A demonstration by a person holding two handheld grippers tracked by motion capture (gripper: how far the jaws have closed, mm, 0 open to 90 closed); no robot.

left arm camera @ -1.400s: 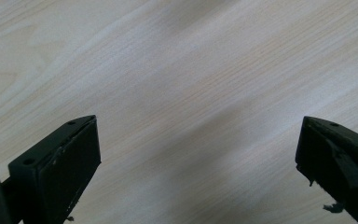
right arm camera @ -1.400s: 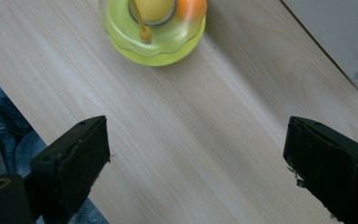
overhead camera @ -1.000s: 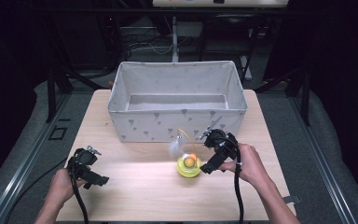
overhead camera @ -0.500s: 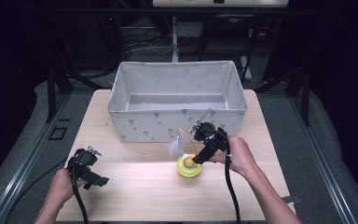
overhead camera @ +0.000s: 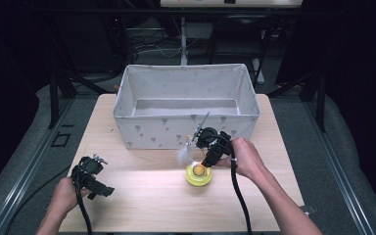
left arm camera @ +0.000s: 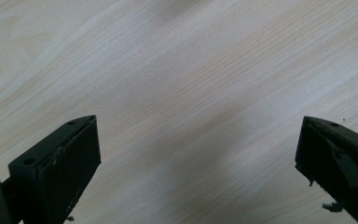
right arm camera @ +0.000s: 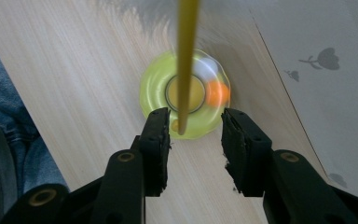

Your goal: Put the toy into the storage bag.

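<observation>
A yellow-green round toy base [overhead camera: 199,175] [right arm camera: 154,93] lies on the wooden table [overhead camera: 142,196], in front of the fabric bin. It holds an orange ball [right arm camera: 217,93]. A thin yellow stick [right arm camera: 185,56] rises from it, with a blurred white feather [overhead camera: 183,152] beside it. My right gripper [overhead camera: 204,164] [right arm camera: 193,130] hovers just above the base. Its jaws stand open, with the stick between them close to the left jaw. My left gripper [overhead camera: 92,177] [left arm camera: 196,158] is open wide over bare wood at the front left, holding nothing.
A white fabric bin [overhead camera: 186,129] with a small grey print stands at the back middle of the table, and its inside looks bare. Its front wall [right arm camera: 317,56] is close to the right gripper. Dark floor surrounds the table.
My right gripper has moved left and down from beside the toy to directly over its base, bringing the stick between its jaws. The left gripper has stayed put.
</observation>
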